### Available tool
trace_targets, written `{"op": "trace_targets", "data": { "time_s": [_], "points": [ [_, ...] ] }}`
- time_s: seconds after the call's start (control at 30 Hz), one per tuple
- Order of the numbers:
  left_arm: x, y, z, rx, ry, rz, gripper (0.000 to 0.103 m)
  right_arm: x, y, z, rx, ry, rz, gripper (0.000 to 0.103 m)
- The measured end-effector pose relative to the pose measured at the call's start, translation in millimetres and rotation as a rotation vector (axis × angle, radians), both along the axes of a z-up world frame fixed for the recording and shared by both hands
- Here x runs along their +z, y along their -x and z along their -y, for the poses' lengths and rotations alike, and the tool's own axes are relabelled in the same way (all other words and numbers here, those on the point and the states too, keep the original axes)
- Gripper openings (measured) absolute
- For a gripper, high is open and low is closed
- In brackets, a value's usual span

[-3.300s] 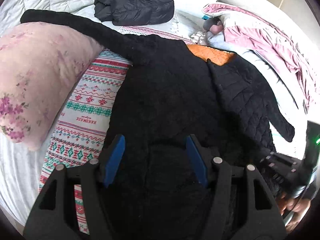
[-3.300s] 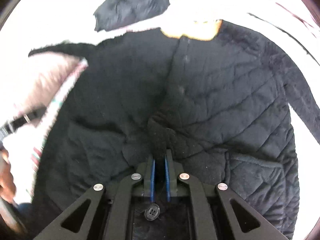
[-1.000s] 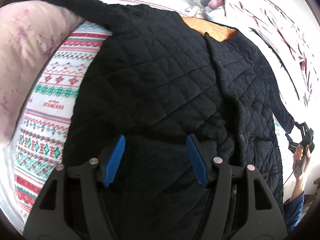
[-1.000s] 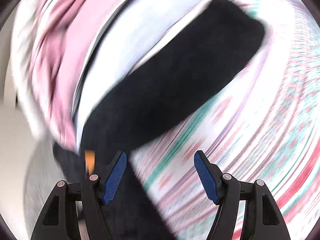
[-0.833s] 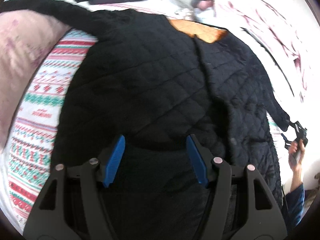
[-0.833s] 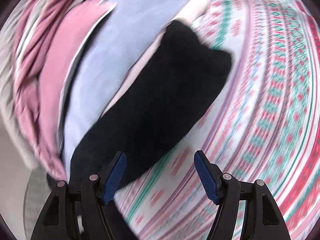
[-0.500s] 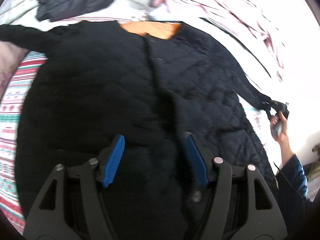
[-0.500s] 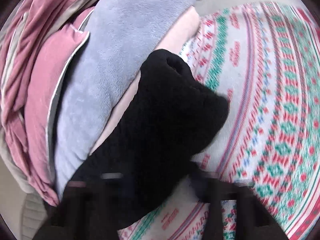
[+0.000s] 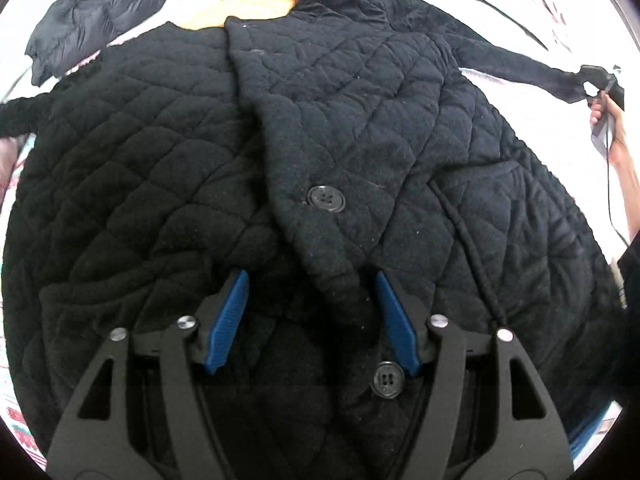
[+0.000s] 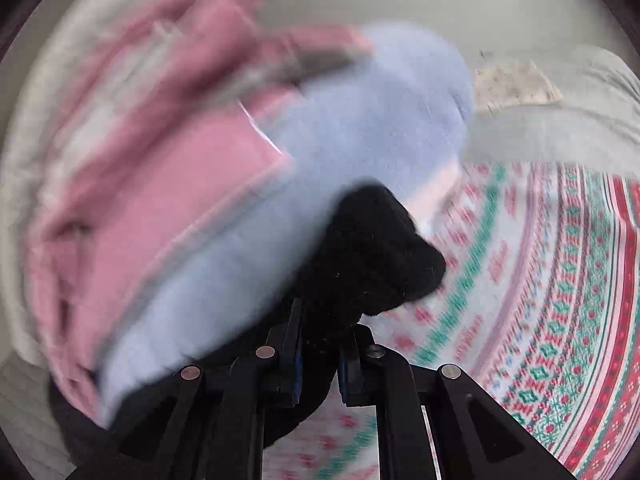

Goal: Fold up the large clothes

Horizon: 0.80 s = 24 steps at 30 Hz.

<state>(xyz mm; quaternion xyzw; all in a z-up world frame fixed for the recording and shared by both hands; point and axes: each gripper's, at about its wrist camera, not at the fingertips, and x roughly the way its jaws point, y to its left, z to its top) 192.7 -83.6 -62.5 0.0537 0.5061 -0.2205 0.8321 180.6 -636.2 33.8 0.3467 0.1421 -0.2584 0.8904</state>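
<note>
A black quilted coat (image 9: pixel 152 152) lies spread front-up on the bed, orange lining (image 9: pixel 256 12) showing at the collar. My left gripper (image 9: pixel 312 312) hovers open low over its front. The overlapping front edge (image 9: pixel 332 264) runs between the blue pads (image 9: pixel 228 320) without being pinched, a button (image 9: pixel 325 199) just beyond it. In the left wrist view the coat's right sleeve (image 9: pixel 516 64) stretches out to my right gripper (image 9: pixel 596 76) at the far right. In the right wrist view, my right gripper (image 10: pixel 318 344) is shut on the black sleeve cuff (image 10: pixel 376 252), held above the sheet.
A dark puffer jacket (image 9: pixel 100 8) lies bunched at the far left of the bed. Pink (image 10: pixel 160 184) and lavender (image 10: pixel 360 120) blankets are piled behind the cuff. A patterned sheet (image 10: pixel 560 300) covers the bed. A person's hand (image 9: pixel 612 136) holds the right gripper.
My left gripper slid right across the coat, from the left panel to the buttoned front edge. My right gripper closed on the sleeve cuff and lifted it off the sheet.
</note>
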Motion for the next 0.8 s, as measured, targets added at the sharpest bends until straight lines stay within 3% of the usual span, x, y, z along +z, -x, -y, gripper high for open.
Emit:
{"op": "trace_targets", "data": {
  "time_s": [0.1,0.2,0.3,0.37,0.53,0.7,0.8],
  "points": [
    [3.1,-5.1,-7.2,0.021,0.048,-0.024,0.067,46.9,10.3,-40.7,0.042,0.183,0.084,0.012],
    [1.3,-3.7,-5.9,0.022,0.052,-0.032,0.067,51.3,2.6,-53.7,0.073,0.166,0.065,0.012],
    [2.7,-1.0,-3.4,-0.007,0.027,-0.021,0.067,28.5,-13.1,-51.5,0.07,0.123,-0.036,0.012],
    [10.8,-3.4,-13.1,0.009,0.065,-0.035,0.067,17.9,-18.6,-53.7,0.076,0.1,-0.083,0.012],
    [36.2,-21.0,-65.3,0.155,0.13,0.009,0.067,67.6,-21.0,-98.0,0.104,0.251,-0.028,0.012],
    [43.9,-49.1,-130.2,0.366,0.233,-0.021,0.067,145.3,-47.1,-220.5,0.287,0.543,0.056,0.012],
    [42.2,-55.8,-151.2,0.419,0.277,-0.044,0.067,156.3,-67.6,-313.4,0.454,0.67,0.078,0.013]
  ]
}}
